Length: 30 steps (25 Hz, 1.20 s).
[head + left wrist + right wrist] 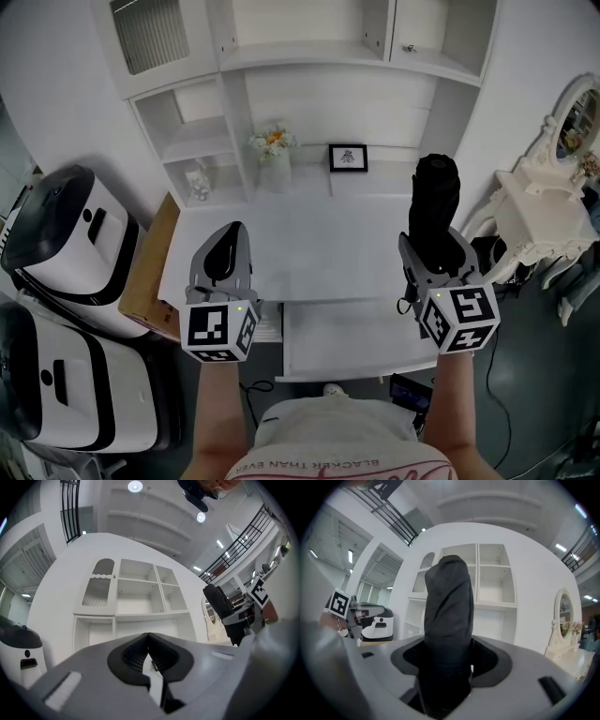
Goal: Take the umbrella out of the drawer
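Just beyond the white printed shirt point(337, 441), grasps the folded black fabric umbrella point(434, 202) upright in the grey right gripper point(436, 246), clear above the pulled-out white drawer point(347, 342). Holds the left gripper point(228, 234) alongside, clenched on nothing.
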Available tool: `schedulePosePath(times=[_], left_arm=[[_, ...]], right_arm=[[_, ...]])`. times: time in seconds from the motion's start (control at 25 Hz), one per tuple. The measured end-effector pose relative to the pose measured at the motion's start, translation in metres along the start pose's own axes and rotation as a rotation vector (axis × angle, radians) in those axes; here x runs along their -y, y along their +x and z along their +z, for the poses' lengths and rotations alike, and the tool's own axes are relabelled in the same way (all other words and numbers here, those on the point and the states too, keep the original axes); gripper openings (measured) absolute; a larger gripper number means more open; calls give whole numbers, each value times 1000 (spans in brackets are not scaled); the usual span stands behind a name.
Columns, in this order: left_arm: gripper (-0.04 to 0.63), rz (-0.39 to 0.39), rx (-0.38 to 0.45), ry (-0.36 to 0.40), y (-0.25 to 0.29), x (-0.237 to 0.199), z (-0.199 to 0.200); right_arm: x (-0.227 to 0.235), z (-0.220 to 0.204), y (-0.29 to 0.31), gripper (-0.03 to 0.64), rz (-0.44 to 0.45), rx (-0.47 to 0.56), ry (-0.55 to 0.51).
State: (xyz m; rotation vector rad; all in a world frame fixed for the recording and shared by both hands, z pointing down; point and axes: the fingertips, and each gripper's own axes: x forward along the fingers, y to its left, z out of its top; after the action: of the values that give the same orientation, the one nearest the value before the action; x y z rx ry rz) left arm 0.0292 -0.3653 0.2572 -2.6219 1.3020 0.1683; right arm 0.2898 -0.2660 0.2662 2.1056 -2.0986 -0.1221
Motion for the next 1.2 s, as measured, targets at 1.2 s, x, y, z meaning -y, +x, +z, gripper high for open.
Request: schedulePosePath(times=[1.2], left_arm=[[8, -28, 27, 39, -3, 6, 26]], right_arm=[[18, 40, -42, 270, -119, 98, -43]])
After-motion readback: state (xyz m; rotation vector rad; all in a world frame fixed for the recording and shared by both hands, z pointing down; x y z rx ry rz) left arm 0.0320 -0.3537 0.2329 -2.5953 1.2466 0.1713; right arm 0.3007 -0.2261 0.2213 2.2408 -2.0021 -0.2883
